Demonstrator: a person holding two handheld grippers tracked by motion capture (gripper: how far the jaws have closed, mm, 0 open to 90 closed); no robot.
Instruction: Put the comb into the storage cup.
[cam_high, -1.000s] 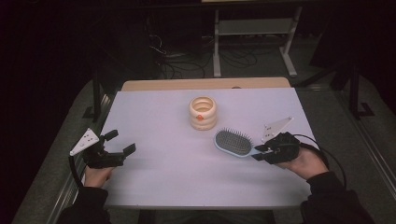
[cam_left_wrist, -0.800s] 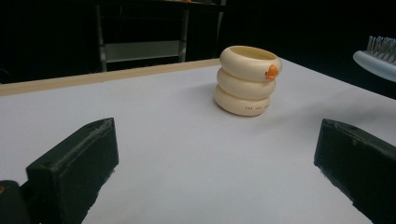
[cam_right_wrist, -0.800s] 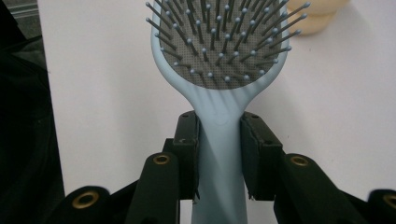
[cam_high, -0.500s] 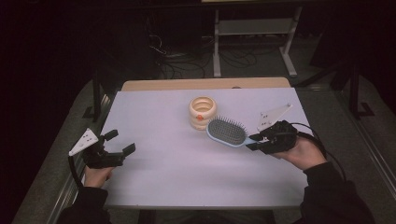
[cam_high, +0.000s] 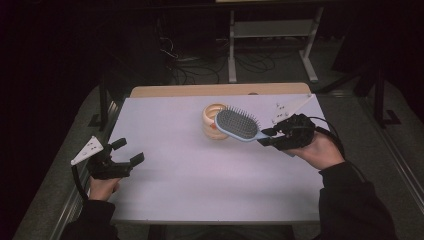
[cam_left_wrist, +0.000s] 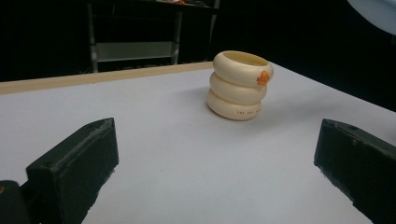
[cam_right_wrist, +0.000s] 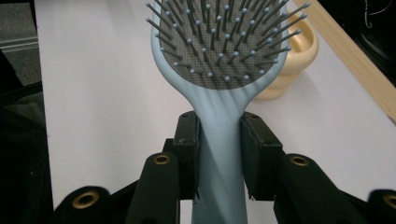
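Hairbrush (cam_high: 237, 125), pale blue, 1 item; held off the table (cam_high: 175, 165) by its handle in the right gripper (cam_high: 272, 136), jaws clamped on the neck; head at 10 o'clock from that hand, bristles up, over the cream ringed cup (cam_high: 214, 120). Likely light, rigid plastic, smooth; grip at the narrow neck suits it. Left gripper (cam_high: 131, 156) at 8 o'clock of the table, jaws wide, holding nothing.

One hairbrush (cam_high: 237, 124), one ringed cream holder (cam_high: 213, 121), two tongs (cam_high: 267, 137) (cam_high: 126, 152).
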